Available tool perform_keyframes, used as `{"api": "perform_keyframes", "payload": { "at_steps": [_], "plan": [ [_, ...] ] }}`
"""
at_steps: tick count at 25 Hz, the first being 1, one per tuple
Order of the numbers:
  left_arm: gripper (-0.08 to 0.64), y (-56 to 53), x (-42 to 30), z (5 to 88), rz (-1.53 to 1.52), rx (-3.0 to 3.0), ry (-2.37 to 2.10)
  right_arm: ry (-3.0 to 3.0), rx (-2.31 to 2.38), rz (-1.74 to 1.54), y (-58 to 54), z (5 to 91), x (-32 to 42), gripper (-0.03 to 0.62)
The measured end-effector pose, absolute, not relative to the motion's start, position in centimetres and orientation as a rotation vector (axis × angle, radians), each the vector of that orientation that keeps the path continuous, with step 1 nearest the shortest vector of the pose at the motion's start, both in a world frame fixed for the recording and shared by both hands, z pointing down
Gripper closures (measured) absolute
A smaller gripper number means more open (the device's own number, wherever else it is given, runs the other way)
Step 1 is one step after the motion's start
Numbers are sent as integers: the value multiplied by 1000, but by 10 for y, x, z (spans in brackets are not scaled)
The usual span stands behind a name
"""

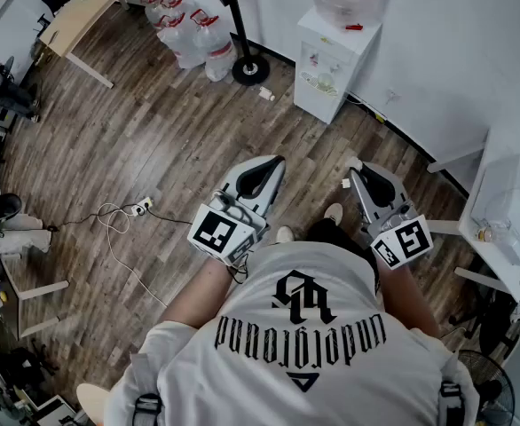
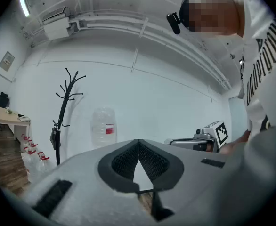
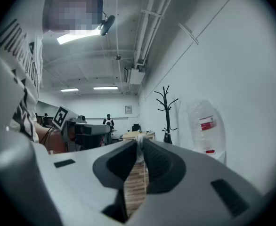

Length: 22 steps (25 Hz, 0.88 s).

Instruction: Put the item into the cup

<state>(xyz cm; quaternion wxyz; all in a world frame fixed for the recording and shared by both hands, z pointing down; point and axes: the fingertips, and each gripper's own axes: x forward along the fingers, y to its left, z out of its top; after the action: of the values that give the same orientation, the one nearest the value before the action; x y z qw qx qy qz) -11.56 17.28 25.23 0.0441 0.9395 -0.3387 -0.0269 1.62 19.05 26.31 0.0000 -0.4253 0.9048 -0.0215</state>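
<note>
I stand on a wood floor and hold both grippers out in front of me at waist height. My left gripper has its tips together and nothing in it. My right gripper is pinched on a small white item at its very tips, with a thin slit below them; I cannot tell what the item is. No cup is clearly in view. A clear container stands on a white table at the right.
A water dispenser stands against the far wall, with a coat stand and several water jugs to its left. A wooden desk is at the far left. A cable and power strip lie on the floor.
</note>
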Motion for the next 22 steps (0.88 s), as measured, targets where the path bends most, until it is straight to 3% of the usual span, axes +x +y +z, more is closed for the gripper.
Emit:
{"api": "perform_keyframes", "payload": {
  "at_steps": [22],
  "plan": [
    [560,56,12,268,-29,2820,-1234,2891,-1169,-87,79,272,155,534]
  ]
}}
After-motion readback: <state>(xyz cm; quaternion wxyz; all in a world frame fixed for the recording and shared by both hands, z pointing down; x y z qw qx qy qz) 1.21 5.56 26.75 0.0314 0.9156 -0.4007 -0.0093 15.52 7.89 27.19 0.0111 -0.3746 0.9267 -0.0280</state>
